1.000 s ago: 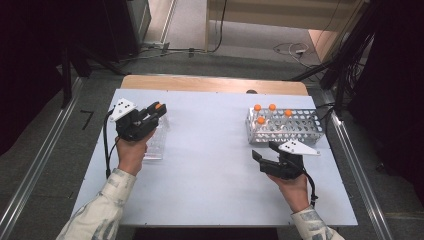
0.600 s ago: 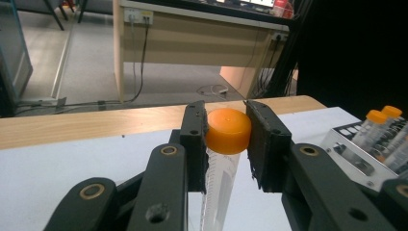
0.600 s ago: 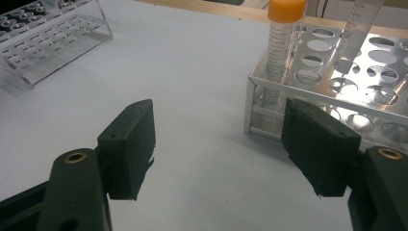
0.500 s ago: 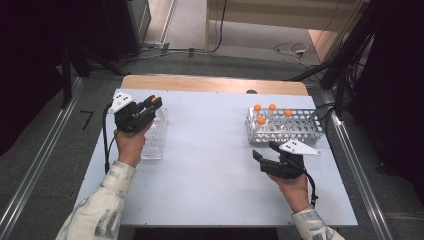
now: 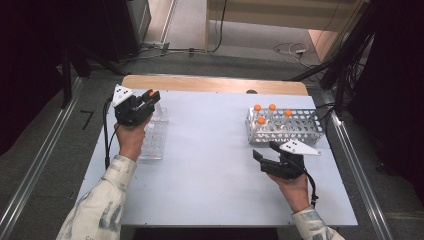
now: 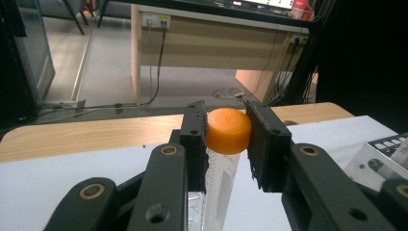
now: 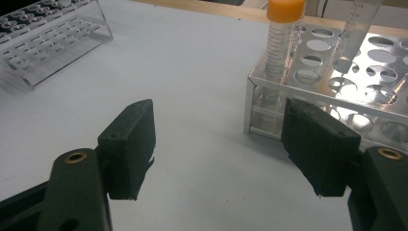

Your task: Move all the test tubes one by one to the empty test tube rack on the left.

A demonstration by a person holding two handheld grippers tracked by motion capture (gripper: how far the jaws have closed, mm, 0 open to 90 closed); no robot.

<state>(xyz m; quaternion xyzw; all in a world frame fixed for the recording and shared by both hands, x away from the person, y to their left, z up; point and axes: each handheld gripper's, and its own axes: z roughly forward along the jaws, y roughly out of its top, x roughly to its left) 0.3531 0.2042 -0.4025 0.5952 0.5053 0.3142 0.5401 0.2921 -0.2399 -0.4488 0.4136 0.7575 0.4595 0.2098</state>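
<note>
A clear tube with an orange cap [image 6: 228, 130] sits between the jaws of my left gripper [image 6: 226, 139], which is shut on it just under the cap. From above, the left gripper [image 5: 150, 97] hovers over the far end of a clear plastic rack [image 5: 152, 137] at the table's left. My right gripper [image 5: 261, 154] rests low near the front right with its jaws open and nothing between them [image 7: 219, 144]. Just beyond it stands a metal rack [image 5: 300, 127] holding several orange-capped tubes [image 5: 261, 120]; the nearest one [image 7: 284, 33] rises at the rack's corner.
The white table top [image 5: 210, 155] lies open between the two racks. A wooden strip [image 5: 210, 84] runs along the far edge. Cables trail on the floor beyond, and dark metal rails flank both sides of the table.
The left hand has carried the tube toward the table's far edge and slightly left, above the clear rack. The right gripper has stayed in place.
</note>
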